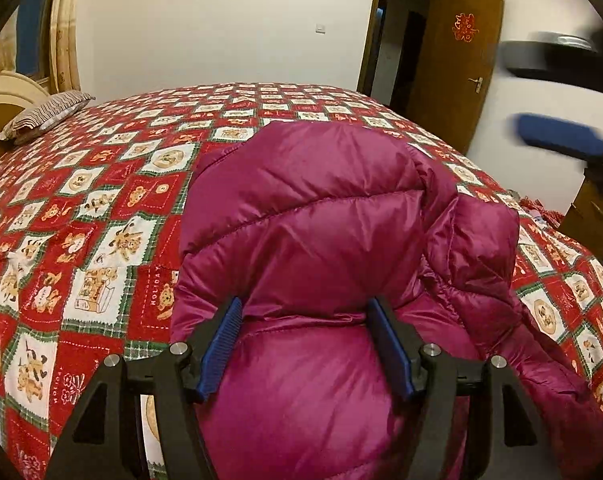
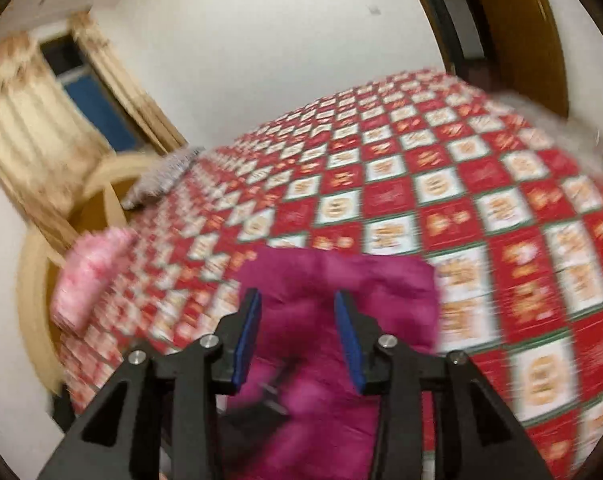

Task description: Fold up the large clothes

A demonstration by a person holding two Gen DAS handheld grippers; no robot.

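Observation:
A magenta quilted down jacket [image 1: 321, 232] lies bunched on the bed, folded over itself, with a sleeve trailing to the right. My left gripper [image 1: 305, 312] is open, its blue pads either side of a puffed fold of the jacket, not clamped. My right gripper [image 2: 297, 300] is open and empty, held above the jacket [image 2: 341, 300]; that view is motion-blurred. The right gripper also shows blurred at the right edge of the left wrist view [image 1: 561, 136], up in the air.
The bed has a red, white and green bear-print cover [image 1: 101, 200]. A striped pillow [image 1: 45, 114] and a pink pillow [image 2: 89, 272] lie at the headboard side. A wooden door [image 1: 453, 68] stands open behind. Curtains [image 2: 29, 140] hang by the window.

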